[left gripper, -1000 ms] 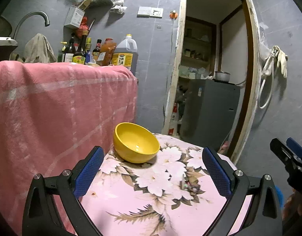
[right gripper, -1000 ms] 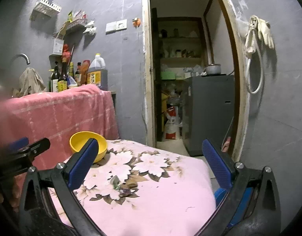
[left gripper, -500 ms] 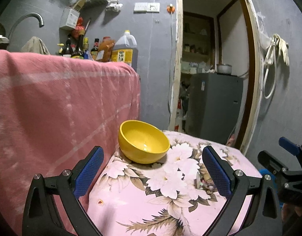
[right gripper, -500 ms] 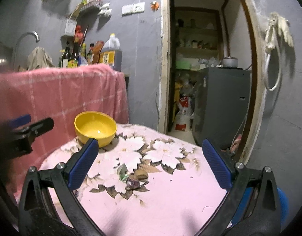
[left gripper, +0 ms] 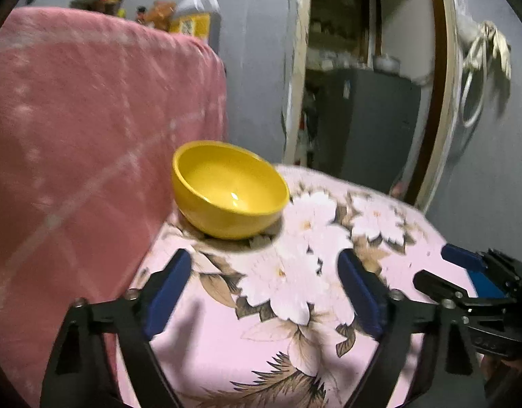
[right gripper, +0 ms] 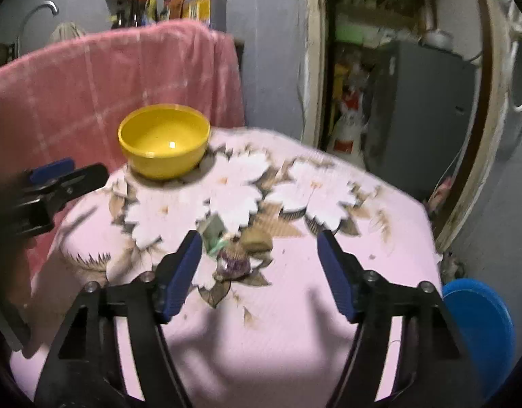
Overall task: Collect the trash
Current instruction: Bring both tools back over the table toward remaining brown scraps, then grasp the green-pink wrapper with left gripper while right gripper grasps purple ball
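A yellow bowl stands near the back left of a small table under a pink flowered cloth. In the right wrist view a small heap of trash, green and brownish scraps, lies mid-table. My right gripper hovers just short of that heap; its jaws are closing and nothing sits between them. In front of the bowl my left gripper hangs over bare cloth, its jaws closing on nothing. Each gripper shows at the edge of the other's view.
A pink checked cloth drapes a counter at the left, with bottles and an oil jug on top. A doorway with a grey cabinet lies behind. A blue round thing sits low beside the table's right edge.
Both grippers have come down and forward toward the table, so bowl and trash look larger. Both pairs of jaws have narrowed since the earlier frames.
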`<state>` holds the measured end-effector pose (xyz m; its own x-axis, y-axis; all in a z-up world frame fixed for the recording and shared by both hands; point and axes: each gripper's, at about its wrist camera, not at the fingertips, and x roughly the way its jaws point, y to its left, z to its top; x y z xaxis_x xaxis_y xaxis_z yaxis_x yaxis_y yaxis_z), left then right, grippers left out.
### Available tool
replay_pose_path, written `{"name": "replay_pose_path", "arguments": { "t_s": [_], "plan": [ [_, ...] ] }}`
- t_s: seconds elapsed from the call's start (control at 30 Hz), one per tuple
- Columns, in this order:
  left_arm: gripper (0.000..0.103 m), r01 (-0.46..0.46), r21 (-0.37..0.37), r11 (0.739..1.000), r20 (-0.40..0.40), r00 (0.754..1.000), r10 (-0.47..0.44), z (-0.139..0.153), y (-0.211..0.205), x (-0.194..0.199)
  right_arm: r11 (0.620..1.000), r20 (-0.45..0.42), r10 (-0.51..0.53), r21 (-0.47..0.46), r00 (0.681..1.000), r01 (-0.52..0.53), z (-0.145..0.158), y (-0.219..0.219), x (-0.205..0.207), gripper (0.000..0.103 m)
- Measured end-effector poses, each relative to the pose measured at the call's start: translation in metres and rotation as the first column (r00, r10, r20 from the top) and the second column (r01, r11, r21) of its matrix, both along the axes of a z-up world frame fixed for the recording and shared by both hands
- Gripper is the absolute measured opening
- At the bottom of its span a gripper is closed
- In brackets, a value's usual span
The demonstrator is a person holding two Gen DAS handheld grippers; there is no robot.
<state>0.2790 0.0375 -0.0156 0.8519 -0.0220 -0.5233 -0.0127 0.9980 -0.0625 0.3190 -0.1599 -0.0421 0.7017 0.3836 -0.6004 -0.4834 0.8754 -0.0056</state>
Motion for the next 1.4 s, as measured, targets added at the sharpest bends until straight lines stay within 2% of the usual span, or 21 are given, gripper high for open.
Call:
{"name": "replay_pose_path", "arguments": {
  "t_s": [0.17, 0.37, 0.43, 0.57, 0.8, 0.9, 1.1, 1.17, 1.27, 1.37, 1.4],
  "plan": [
    [0.057, 0.05, -0.026, 0.998, -0.11, 0.993, -0.052, -0.015, -0.006, 0.017, 0.999, -0.082, 0.044, -0.023, 0.996, -0.046, -0.012, 0.01, 0.012, 0.084],
    [0.054, 0.096, -0.063, 0.993, -0.17, 0.98, -0.106, -0.021, -0.012, 0.025, 0.996, -0.172, 0.083, -0.018, 0.982, -0.087, -0.024, 0.02, 0.032, 0.069],
    [0.051, 0.117, -0.057, 0.992, -0.184, 0.975, -0.125, -0.023, -0.016, 0.026, 0.995, -0.193, 0.095, -0.001, 0.977, -0.097, -0.026, 0.019, 0.035, 0.056],
    [0.046, 0.152, -0.047, 0.987, -0.209, 0.965, -0.159, -0.026, -0.024, 0.03, 0.994, -0.222, 0.113, 0.028, 0.968, -0.109, -0.03, 0.016, 0.036, 0.049],
    [0.045, 0.223, -0.064, 0.973, -0.244, 0.941, -0.232, -0.033, -0.04, 0.037, 0.995, -0.207, 0.1, 0.045, 0.973, -0.093, -0.027, 0.008, 0.036, 0.039],
    [0.044, 0.245, -0.07, 0.967, -0.251, 0.934, -0.255, -0.035, -0.048, 0.042, 0.996, -0.209, 0.084, 0.052, 0.974, -0.075, -0.027, 0.002, 0.037, 0.038],
    [0.027, 0.266, -0.079, 0.961, -0.26, 0.925, -0.278, -0.037, -0.062, 0.057, 0.996, -0.223, 0.065, 0.078, 0.973, -0.049, -0.028, -0.009, 0.041, 0.038],
    [0.014, 0.265, -0.086, 0.961, -0.269, 0.922, -0.278, -0.039, -0.064, 0.063, 0.995, -0.23, 0.065, 0.087, 0.971, -0.046, -0.028, -0.011, 0.042, 0.039],
    [0.003, 0.241, -0.102, 0.965, -0.282, 0.923, -0.26, -0.042, -0.061, 0.068, 0.994, -0.236, 0.072, 0.095, 0.969, -0.051, -0.029, -0.01, 0.042, 0.04],
    [0.001, 0.226, -0.092, 0.97, -0.278, 0.929, -0.243, -0.041, -0.057, 0.066, 0.993, -0.247, 0.084, 0.104, 0.965, -0.06, -0.03, -0.01, 0.043, 0.044],
    [0.001, 0.221, -0.083, 0.972, -0.276, 0.932, -0.236, -0.04, -0.057, 0.065, 0.992, -0.252, 0.088, 0.107, 0.964, -0.062, -0.03, -0.01, 0.043, 0.048]
  ]
}}
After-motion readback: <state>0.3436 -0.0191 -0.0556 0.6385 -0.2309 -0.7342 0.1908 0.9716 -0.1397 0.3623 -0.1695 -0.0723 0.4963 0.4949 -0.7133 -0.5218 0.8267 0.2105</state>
